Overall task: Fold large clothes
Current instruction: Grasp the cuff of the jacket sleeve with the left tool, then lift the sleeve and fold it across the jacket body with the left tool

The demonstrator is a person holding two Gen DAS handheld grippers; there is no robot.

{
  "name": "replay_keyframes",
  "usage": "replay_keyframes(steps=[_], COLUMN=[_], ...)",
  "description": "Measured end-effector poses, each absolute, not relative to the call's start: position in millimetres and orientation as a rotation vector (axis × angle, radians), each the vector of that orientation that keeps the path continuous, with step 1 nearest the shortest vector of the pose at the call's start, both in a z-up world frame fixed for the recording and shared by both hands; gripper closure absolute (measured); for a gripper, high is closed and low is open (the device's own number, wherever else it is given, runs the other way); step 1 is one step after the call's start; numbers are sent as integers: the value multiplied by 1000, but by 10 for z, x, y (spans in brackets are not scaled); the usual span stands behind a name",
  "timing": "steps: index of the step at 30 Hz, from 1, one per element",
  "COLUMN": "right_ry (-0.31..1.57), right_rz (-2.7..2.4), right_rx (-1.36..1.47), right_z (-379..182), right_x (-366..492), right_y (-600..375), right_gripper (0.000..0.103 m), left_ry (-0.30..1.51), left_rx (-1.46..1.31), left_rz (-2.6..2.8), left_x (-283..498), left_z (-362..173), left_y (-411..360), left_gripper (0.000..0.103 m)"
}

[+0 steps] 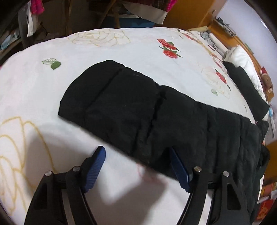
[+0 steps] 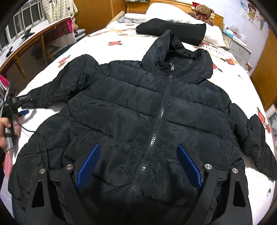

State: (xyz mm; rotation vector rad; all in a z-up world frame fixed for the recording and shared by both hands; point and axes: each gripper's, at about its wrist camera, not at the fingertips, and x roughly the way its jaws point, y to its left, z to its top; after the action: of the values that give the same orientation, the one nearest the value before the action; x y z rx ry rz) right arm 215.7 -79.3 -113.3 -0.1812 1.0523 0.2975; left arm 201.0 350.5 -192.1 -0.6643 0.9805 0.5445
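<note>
A black hooded puffer jacket [image 2: 138, 110] lies face up and zipped on the bed, hood toward the headboard, both sleeves spread out. In the left wrist view one sleeve [image 1: 138, 107] stretches across the white sheet. My left gripper [image 1: 136, 155] is open and empty just above the sleeve's near edge; it also shows in the right wrist view [image 2: 20, 110] at the sleeve cuff. My right gripper [image 2: 138, 152] is open and empty over the jacket's lower front, astride the zipper [image 2: 155, 124].
The bed [image 1: 121, 48] has a white sheet with rose prints. A folded black garment [image 2: 173, 29], a white pillow [image 2: 166, 12] and a teddy bear [image 2: 202, 10] lie near the headboard. A wooden desk [image 2: 34, 38] stands left, drawers [image 2: 240, 50] right.
</note>
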Motion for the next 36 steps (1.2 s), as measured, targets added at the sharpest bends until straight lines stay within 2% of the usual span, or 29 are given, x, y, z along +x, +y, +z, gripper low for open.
replay_keyframes(steps=[4, 6, 8, 10, 11, 17, 27, 31, 36], right_ry=[1076, 1093, 1095, 1103, 1097, 1057, 953, 917, 917], right_rz=[306, 316, 295, 288, 285, 251, 202, 165, 122], right_rx=[-175, -164, -172, -172, -169, -154, -108, -86, -49], right_z=[-1208, -1238, -1235, -1216, -1196, -1003, -483, -347, -369], right_x=[2195, 2205, 2195, 2173, 2155, 2024, 1630, 1506, 1458], right_y=[-811, -822, -832, -845, -864, -1014, -1363, -1603, -1897], right_gripper=[13, 14, 14, 14, 15, 23, 23, 23, 23], left_ry=[966, 960, 950, 950, 948, 845, 683, 660, 677], left_rx=[-612, -588, -568, -581, -567, -445, -309, -244, -170], left_rz=[551, 560, 569, 548, 539, 461, 235, 139, 8], left_x=[2103, 2163, 2185, 2202, 2210, 2175, 2140, 2186, 2318], left_z=[-1970, -1973, -1942, -1904, -1853, -1145, 131, 360, 329], left_y=[3500, 3515, 3576, 3626, 3613, 3313, 2347, 1815, 1128], left_gripper=[26, 34, 75, 90, 94, 95, 95, 95, 95])
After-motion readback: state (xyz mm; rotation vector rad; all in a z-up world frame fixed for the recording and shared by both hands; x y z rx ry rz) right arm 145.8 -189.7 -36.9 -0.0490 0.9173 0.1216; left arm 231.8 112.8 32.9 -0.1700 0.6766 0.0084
